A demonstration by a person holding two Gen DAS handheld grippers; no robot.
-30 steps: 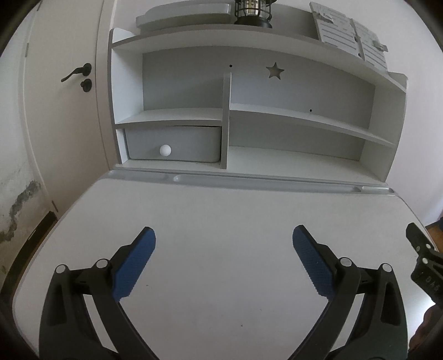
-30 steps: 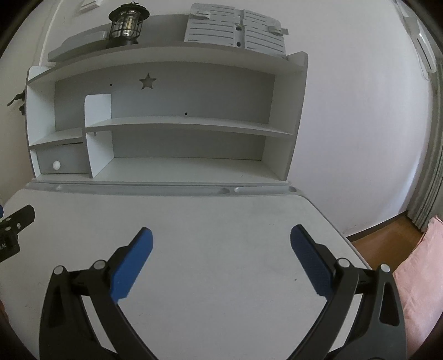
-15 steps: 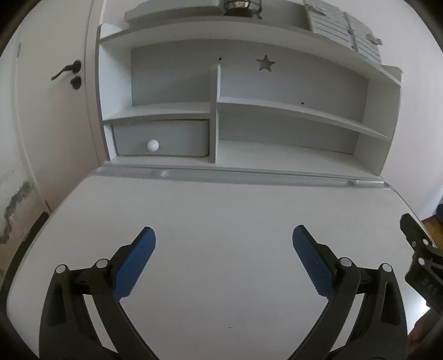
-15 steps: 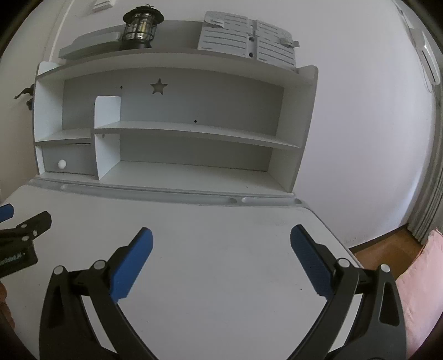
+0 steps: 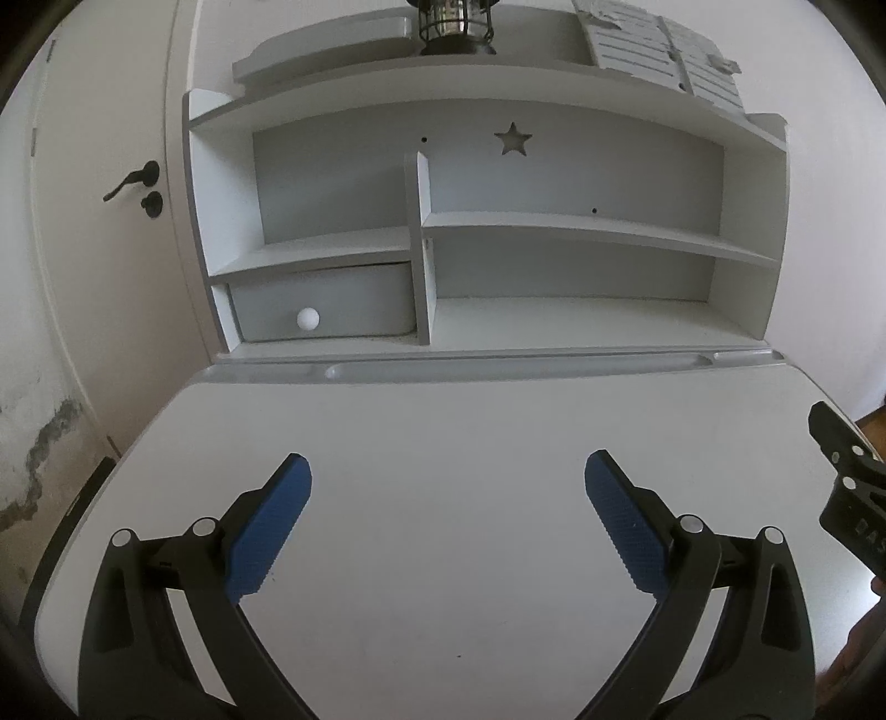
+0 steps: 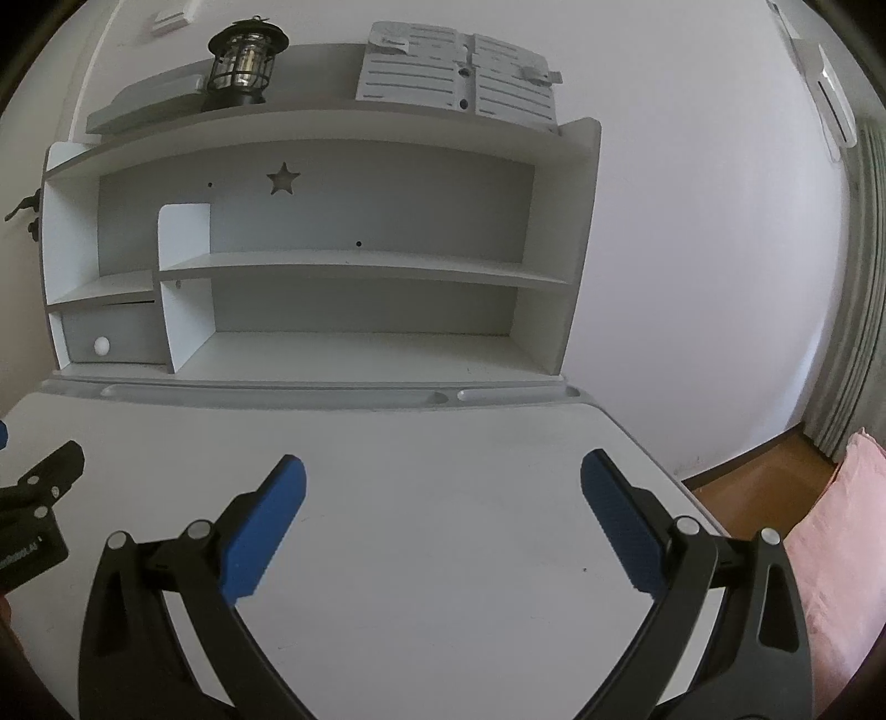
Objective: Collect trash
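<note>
Hovering spread apart over the desk (image 5: pixel 443 443), left gripper (image 5: pixel 447 471) and right gripper (image 6: pixel 443 471) hold nothing.

We see a white desk (image 5: pixel 443 443) with a bare top; behind it stands a shelf hutch (image 5: pixel 554 232), a lantern (image 6: pixel 241 61) on its top board.

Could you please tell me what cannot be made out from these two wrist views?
- Drawer contents: shut front hides them, both views.
- Lantern top: cut off by the left wrist frame's upper edge.
- Near edge of the desk: hidden behind the left gripper and right gripper.
- Any trash: none visible on the desk or shelves.
</note>
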